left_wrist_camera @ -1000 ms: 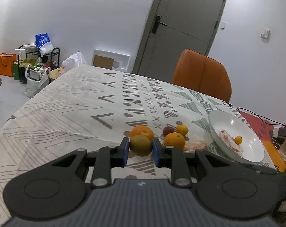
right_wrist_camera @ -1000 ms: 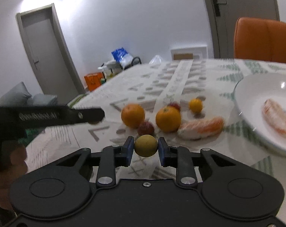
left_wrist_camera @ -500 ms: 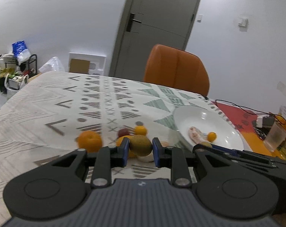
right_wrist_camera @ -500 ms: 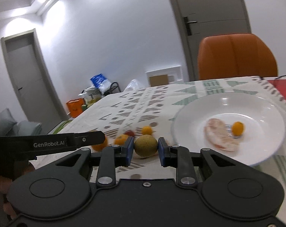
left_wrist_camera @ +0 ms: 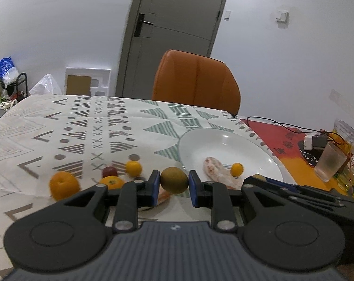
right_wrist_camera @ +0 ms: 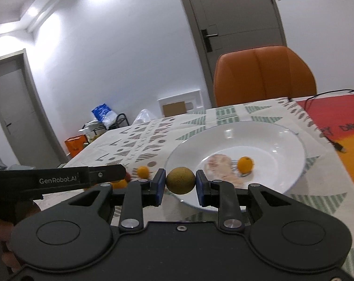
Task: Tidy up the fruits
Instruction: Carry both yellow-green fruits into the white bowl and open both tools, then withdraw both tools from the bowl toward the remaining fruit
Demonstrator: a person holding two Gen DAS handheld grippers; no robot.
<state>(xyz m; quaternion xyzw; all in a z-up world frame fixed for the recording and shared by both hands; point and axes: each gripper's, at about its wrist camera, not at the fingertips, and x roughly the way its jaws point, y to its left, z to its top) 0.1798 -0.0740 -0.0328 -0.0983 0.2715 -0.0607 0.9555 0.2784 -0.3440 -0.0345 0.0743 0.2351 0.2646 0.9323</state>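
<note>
My left gripper [left_wrist_camera: 174, 187] is shut on a round brown-green fruit [left_wrist_camera: 174, 180], held above the table just left of the white plate [left_wrist_camera: 226, 135]. My right gripper [right_wrist_camera: 180, 186] is shut on a similar brown-green fruit [right_wrist_camera: 180, 179] over the plate's near rim [right_wrist_camera: 296, 140]. A pale peeled segment [right_wrist_camera: 220, 166] and a small orange fruit [right_wrist_camera: 245, 164] lie in the plate. Left of the plate on the cloth are two oranges [left_wrist_camera: 64, 188] [left_wrist_camera: 111, 182], a red fruit [left_wrist_camera: 109, 171] and a small orange fruit [left_wrist_camera: 133, 167].
An orange chair [left_wrist_camera: 195, 82] stands behind the patterned table. At the right are a glass [left_wrist_camera: 329, 164], a white charger [left_wrist_camera: 313, 141] with cables, and a red-orange mat [right_wrist_camera: 336, 121]. A hand holding the left gripper [right_wrist_camera: 60, 179] shows at the left of the right wrist view.
Both grippers have swung right from the fruit pile toward the plate, each keeping its brown-green fruit. The plate now fills the middle of the right wrist view.
</note>
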